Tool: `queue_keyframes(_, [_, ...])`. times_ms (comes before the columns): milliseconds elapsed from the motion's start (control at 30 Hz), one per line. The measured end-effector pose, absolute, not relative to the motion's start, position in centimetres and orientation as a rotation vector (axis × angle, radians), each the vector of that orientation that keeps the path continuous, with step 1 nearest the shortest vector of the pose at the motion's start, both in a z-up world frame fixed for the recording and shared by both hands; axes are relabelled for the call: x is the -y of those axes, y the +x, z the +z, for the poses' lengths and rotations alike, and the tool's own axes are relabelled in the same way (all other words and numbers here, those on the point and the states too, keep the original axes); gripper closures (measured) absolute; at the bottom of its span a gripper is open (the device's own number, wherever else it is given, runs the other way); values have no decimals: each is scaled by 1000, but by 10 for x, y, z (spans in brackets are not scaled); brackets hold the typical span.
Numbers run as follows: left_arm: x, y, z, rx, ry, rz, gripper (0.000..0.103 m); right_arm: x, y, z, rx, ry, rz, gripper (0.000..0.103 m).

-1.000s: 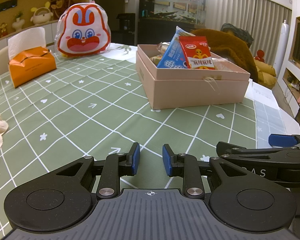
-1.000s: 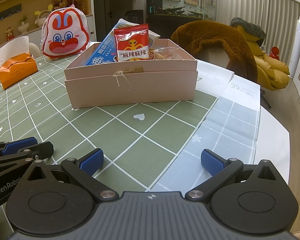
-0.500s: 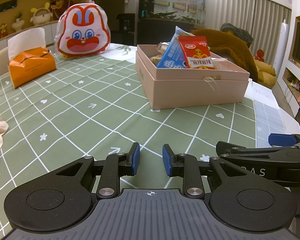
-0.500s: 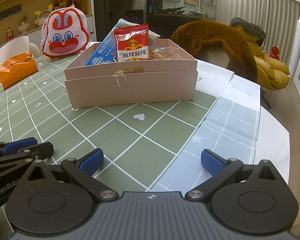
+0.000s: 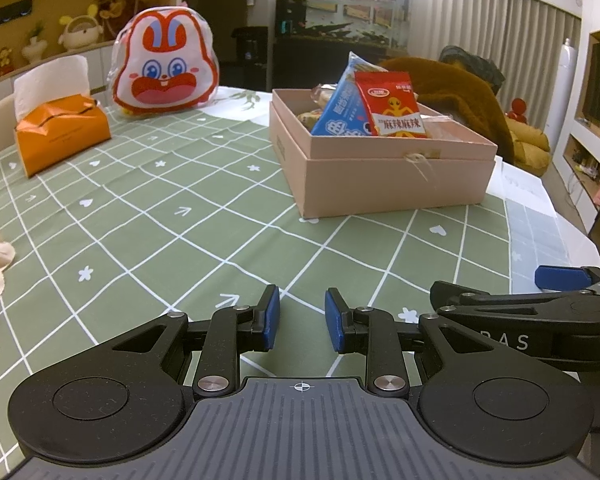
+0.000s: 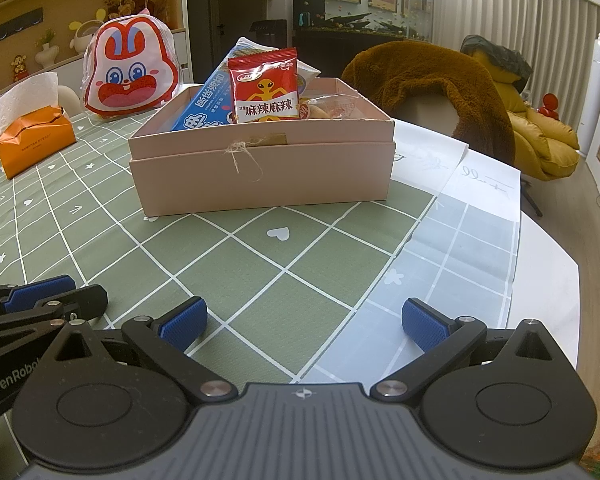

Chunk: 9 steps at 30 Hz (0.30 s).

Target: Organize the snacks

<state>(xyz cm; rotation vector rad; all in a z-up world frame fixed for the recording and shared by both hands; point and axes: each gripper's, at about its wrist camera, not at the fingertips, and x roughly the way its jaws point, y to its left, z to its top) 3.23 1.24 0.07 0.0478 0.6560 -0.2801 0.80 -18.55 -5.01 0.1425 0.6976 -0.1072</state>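
While both grippers sit low over the green cloth [image 6: 236, 268], the left gripper [image 5: 302, 318] shows a narrow gap, grasping nothing; the right gripper [image 6: 303, 318] is spread wide, empty. Red packet [image 6: 265, 86] and blue packet [image 6: 204, 108] stand inside the pink box [image 6: 260, 176], well ahead.

black gripper [image 5: 302, 318], blue ribbed pads [image 6: 184, 322], silver screws

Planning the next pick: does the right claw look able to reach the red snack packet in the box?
Probably yes. The right claw is open, bare tablecloth lies ahead, and the red snack packet stands above the pink box wall.
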Motion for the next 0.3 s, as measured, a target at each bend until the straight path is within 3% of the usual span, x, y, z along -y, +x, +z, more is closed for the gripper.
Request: queue_keyframes(300, [-12,31,0,-655,53,-283,74,186,8,-50,-698,142,-107,0])
